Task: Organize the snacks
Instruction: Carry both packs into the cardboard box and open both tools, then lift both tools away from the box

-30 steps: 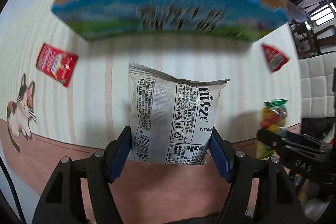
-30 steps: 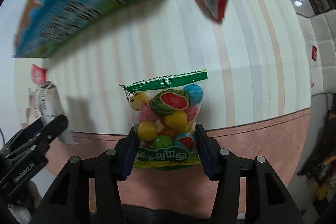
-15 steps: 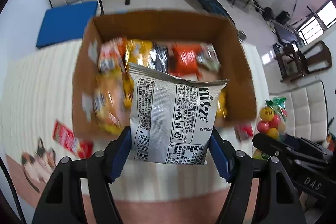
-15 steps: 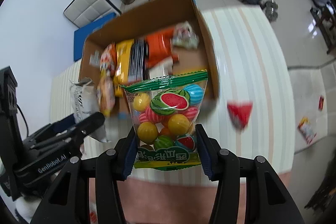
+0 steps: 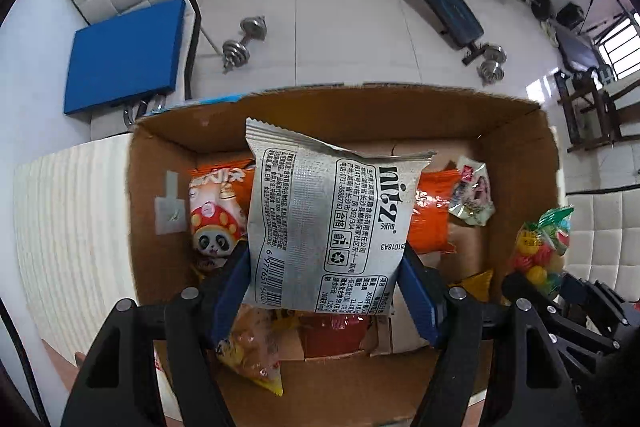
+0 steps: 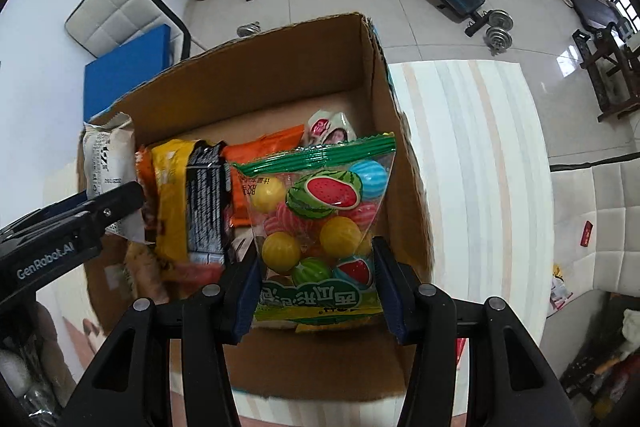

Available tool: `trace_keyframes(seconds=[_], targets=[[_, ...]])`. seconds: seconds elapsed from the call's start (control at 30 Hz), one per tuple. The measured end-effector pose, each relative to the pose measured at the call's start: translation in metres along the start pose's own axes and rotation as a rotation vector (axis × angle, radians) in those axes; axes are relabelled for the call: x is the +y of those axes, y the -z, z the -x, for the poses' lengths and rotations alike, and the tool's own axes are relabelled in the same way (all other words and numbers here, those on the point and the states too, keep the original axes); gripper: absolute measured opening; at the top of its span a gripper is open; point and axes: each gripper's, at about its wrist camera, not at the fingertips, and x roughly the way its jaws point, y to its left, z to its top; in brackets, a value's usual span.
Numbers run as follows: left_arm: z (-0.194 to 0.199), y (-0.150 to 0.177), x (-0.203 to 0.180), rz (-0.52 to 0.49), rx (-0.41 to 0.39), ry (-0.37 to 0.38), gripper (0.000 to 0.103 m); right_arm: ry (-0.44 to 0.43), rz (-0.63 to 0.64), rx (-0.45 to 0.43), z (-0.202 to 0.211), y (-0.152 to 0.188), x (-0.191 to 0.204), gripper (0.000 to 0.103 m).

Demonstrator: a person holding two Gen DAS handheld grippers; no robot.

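While both hang over the box [image 5: 516,163], left gripper [image 5: 326,291] clamps silver packet [image 5: 328,219]; right gripper [image 6: 316,291] clamps candy bag [image 6: 320,223]

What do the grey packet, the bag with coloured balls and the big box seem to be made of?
Grey packet: likely metallised plastic film; it has a dull silver sheen, a crimped top edge and creases.
Candy bag: clear glossy plastic film, since the round sweets show through; the green top seal is printed.
Box: brown corrugated cardboard, matte, with raw cut edges and a printed blue outside.
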Motion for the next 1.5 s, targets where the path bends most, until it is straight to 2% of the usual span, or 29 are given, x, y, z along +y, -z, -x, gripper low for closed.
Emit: trace_keyframes(seconds=[0.17,0.23,0.27,0.4,0.5,0.53,0.63,0.73,0.83,0.93,1.07,1.23,1.33,1.5], targets=[[-0.017,-0.005,-0.004,-0.005,0.06,0.01,0.069,0.028,-0.004,0.02,-0.007,-0.009,-0.002,0.059],[-0.023,-0.007,-0.002,0.013,0.086,0.036,0.069,0.032,-0.003,0.016,-0.006,-0.009,0.003,0.086],[-0.026,-0.007,0.0,0.029,0.097,0.05,0.069,0.029,0.0,0.014,-0.003,-0.01,0.004,0.088],[-0.026,-0.005,0.004,0.061,0.092,0.064,0.071,0.036,0.013,0.01,0.0,-0.009,0.001,0.088],[-0.021,-0.001,0.004,0.067,0.081,0.05,0.08,0.05,0.021,0.002,0.005,-0.005,0.001,0.09],[-0.019,0.0,0.003,0.066,0.078,0.044,0.091,0.052,0.021,-0.001,0.008,-0.003,0.001,0.091],[-0.009,0.004,0.004,0.065,0.057,0.054,0.093,0.04,0.015,-0.012,0.015,0.0,0.001,0.091],[0.009,0.012,0.005,0.063,0.003,0.064,0.093,0.02,0.012,-0.029,0.026,0.008,-0.001,0.091],[0.032,0.028,0.004,0.049,-0.089,0.03,0.093,-0.007,0.011,-0.052,0.038,0.021,-0.007,0.091],[0.056,0.059,0.001,0.066,-0.194,0.015,0.093,-0.036,0.007,-0.073,0.049,0.037,-0.018,0.091],[0.069,0.096,-0.007,0.092,-0.267,0.014,0.093,-0.049,0.004,-0.088,0.06,0.064,-0.044,0.091],[0.06,0.134,-0.021,0.118,-0.297,-0.017,0.093,0.02,0.016,-0.028,0.034,0.093,-0.085,0.091],[0.042,0.151,-0.031,0.126,-0.264,-0.026,0.093,0.025,0.009,0.035,0.007,0.104,-0.105,0.091],[0.015,0.174,-0.042,0.148,-0.217,-0.047,0.093,0.024,-0.035,0.091,-0.039,0.113,-0.134,0.091]])
